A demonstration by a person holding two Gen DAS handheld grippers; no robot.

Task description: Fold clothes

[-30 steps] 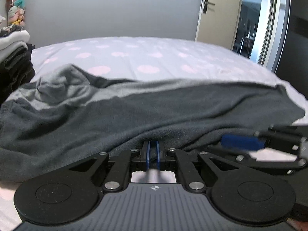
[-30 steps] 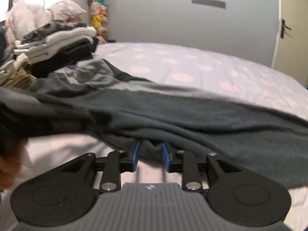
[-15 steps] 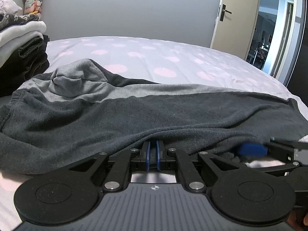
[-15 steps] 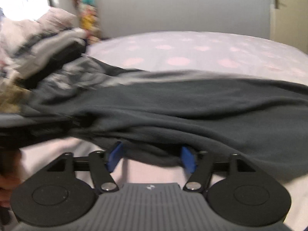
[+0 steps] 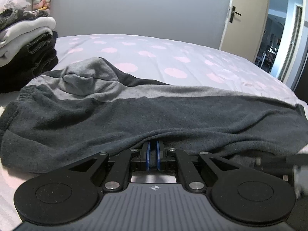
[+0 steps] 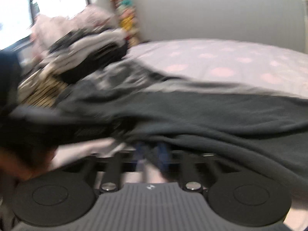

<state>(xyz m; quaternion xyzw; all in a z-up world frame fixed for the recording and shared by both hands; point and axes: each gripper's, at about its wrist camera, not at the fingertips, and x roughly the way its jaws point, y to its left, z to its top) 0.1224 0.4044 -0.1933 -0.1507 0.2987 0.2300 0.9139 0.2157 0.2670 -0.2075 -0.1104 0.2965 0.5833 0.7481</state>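
Left hand-held gripper point(image 5: 152, 155) stays clamped on the near hem of the fleecy dark grey garment point(image 5: 154, 115), spread ahead across the dotted bed point(image 5: 173, 57). Right hand-held gripper point(image 6: 152, 153), wide apart earlier, now narrows on the hem; blur obscures contact.

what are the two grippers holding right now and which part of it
The left gripper pinches the near edge of the dark grey garment. The right gripper is at that edge too, but blur hides its grip.

Right gripper point(image 6: 152, 152) fingertips are smeared by blur under the grey garment point(image 6: 192, 115) hem; their closure cannot be judged.
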